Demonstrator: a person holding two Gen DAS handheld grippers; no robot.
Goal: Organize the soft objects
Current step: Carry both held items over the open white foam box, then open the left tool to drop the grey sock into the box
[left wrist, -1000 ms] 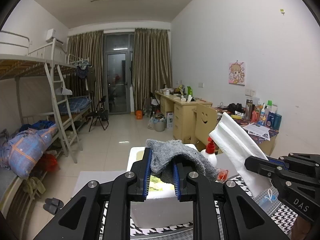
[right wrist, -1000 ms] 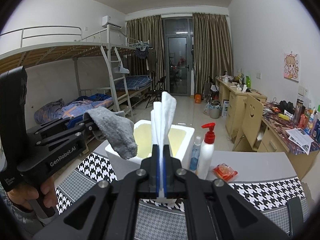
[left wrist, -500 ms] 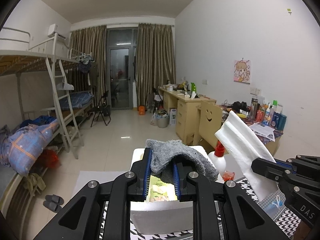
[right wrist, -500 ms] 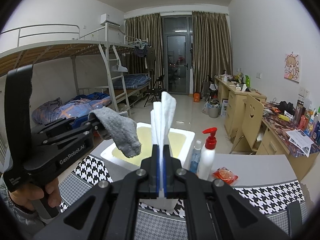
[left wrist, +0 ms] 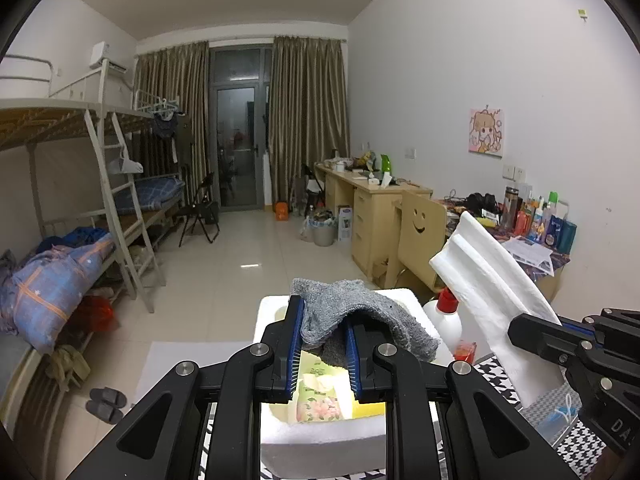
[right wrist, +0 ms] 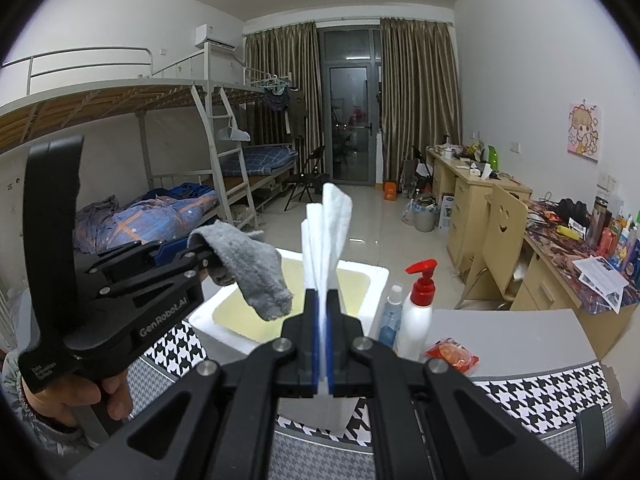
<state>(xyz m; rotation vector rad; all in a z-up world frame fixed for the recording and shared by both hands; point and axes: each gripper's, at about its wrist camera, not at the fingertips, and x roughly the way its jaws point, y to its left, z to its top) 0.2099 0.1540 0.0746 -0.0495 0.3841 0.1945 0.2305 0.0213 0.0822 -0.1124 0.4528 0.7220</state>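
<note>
Left gripper [left wrist: 322, 346] clamped on grey cloth [left wrist: 360, 320], hanging over the white foam box [right wrist: 372, 276] at 12 o'clock, likely for dropping in. Right gripper [right wrist: 320, 344] pinched on folded white cloth [right wrist: 326, 240], held upright, clear of the bottles.

The left hand-held gripper [left wrist: 322, 350] is matt black plastic with bright metal screw heads and ribbed blue pads; the right hand-held gripper [right wrist: 319, 344] looks the same. The grey cloth [left wrist: 360, 316] is coarse, nubbly terry, matt and limp. The white folded sheet [right wrist: 326, 232] looks like soft, faintly embossed paper or thin fabric; the view does not settle which. The white box [right wrist: 376, 280] is matt foam with a grainy face and a yellowish inside. The pump bottle [right wrist: 416, 320] is glossy white plastic with a red top. The bench [right wrist: 520, 332] has a smooth grey surface under a woven houndstooth mat [right wrist: 540, 404]. The floor [left wrist: 240, 276] is shiny tile.
</note>
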